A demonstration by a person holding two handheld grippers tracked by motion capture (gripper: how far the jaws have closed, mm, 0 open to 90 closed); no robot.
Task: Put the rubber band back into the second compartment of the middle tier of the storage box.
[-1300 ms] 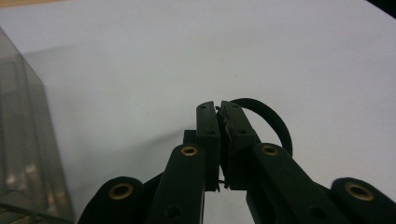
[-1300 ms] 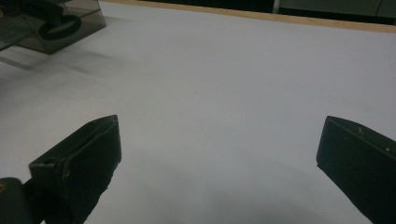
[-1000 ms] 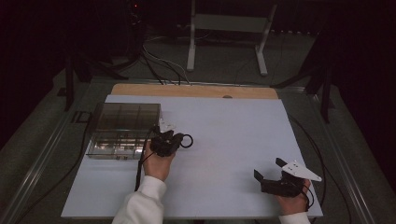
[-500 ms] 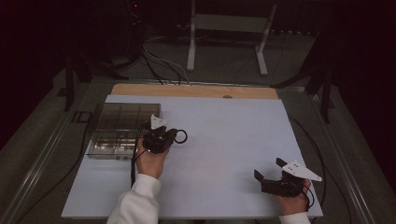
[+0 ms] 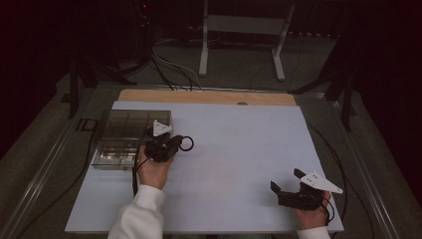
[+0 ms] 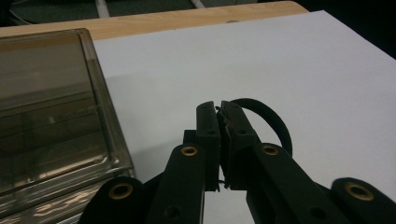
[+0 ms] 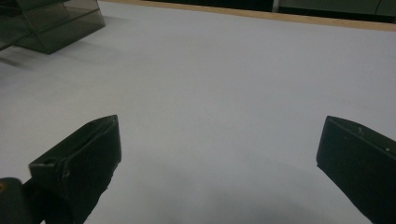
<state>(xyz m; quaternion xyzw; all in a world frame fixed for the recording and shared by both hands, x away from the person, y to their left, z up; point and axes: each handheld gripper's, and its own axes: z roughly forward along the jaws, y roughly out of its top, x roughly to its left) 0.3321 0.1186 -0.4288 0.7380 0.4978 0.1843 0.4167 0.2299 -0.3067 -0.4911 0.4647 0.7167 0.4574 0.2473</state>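
Your desk (image 5: pixel 239 149) is a white sheet in a dark room. Left of centre, your left hand-held gripper (image 5: pixel 175 144) is clamped on a black ring (image 5: pixel 186 144) — just beside the clear box (image 5: pixel 119 130). Lower right, your right hand-held gripper (image 5: pixel 286 184) stands apart.

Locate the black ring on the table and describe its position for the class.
In the high view the black ring sits left of centre, pinched in the left hand-held gripper, just right of the clear compartment box, over the white table sheet.
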